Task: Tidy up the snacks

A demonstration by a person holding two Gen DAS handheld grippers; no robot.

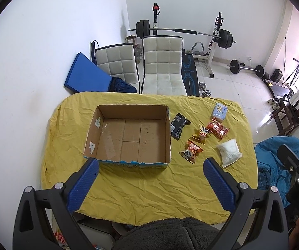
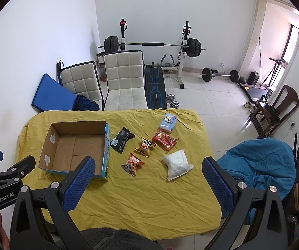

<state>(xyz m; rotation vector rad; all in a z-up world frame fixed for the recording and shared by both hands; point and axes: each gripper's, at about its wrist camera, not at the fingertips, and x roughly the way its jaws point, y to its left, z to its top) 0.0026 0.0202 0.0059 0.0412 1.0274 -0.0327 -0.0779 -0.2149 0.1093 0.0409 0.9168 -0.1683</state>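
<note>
Tools (image 1: pixel 151 164) (image 2: pixel 147 162) spread above snacks (image 2: pixel 145 145); box (image 2: pixel 45 145) alongside

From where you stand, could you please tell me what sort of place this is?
Probably a spare room at home used as a gym: a barbell on a rack and a weight bench stand behind a table with a yellow cloth, a cardboard box and snacks.

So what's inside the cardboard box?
Nothing yet. The box holds no snacks, only its bare cardboard floor with some clear tape and white labels on the left wall. In the right wrist view, a finger of the right claw covers the near corner.
</note>
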